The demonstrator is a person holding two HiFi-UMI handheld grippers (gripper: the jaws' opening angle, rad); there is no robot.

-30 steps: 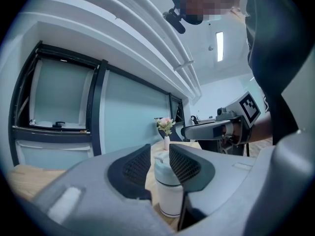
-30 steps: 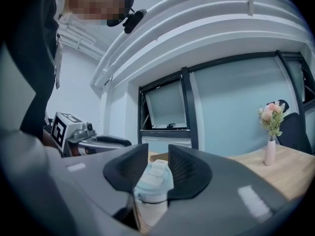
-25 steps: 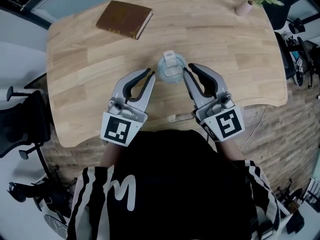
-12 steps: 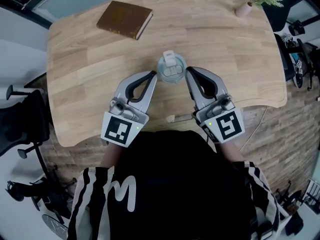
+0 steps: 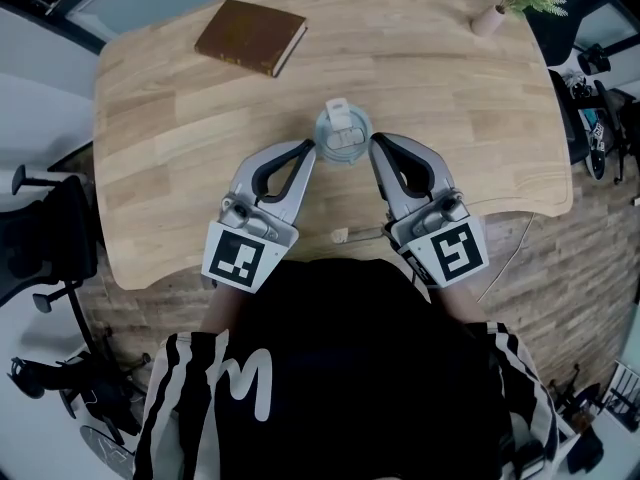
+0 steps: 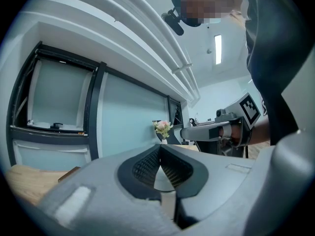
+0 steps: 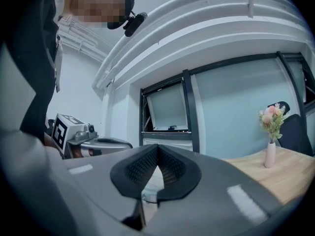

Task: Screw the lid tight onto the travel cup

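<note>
The pale wooden desk [image 5: 180, 138] fills the head view, its near edge against the person's dark torso. Both forearms reach forward over that edge, and each hand holds its gripper level, marker cube nearest the body. The two grippers angle inward towards each other. The left gripper [image 5: 307, 149] is clenched with nothing between its jaws, its tip just beside the cup's left side. The right gripper [image 5: 375, 142] is likewise clenched and empty, its tip just beside the cup's right side; contact cannot be told. A brown book [image 5: 250, 36] lies far left. The cup [image 5: 343, 144] stands upright between the tips, lid [image 5: 341, 119] on top. A small vase [image 5: 488, 16] stands far right.
</note>
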